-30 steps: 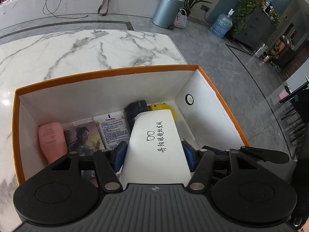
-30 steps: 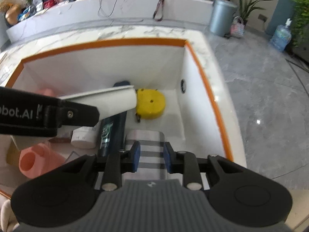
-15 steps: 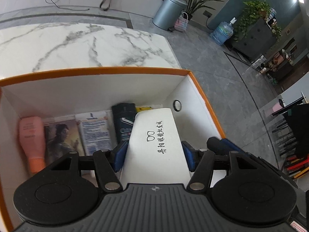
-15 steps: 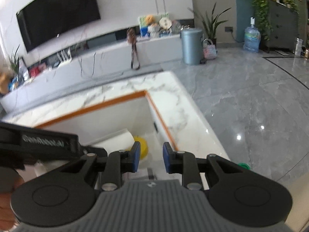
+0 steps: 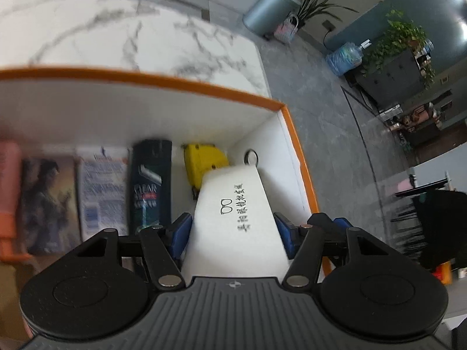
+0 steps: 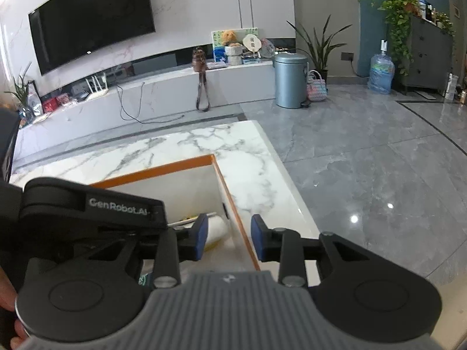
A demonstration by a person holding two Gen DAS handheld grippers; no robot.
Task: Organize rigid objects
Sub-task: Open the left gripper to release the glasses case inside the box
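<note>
Left wrist view, left gripper (image 5: pixel 233 234) clamping white case (image 5: pixel 235 215) over orange-rimmed box (image 5: pixel 300 157), dark bottle (image 5: pixel 150 180), yellow object (image 5: pixel 202 162) inside, right gripper (image 6: pixel 229 240) opening, empty.

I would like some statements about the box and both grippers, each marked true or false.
1. The left gripper holds a white case. True.
2. The right gripper holds the yellow tape measure. False: its jaws are opening with nothing between them.
3. The dark bottle lies inside the box. True.
4. The box rim is blue. False: it is orange.
5. The box stands on the floor. False: it rests on a marble table.
</note>
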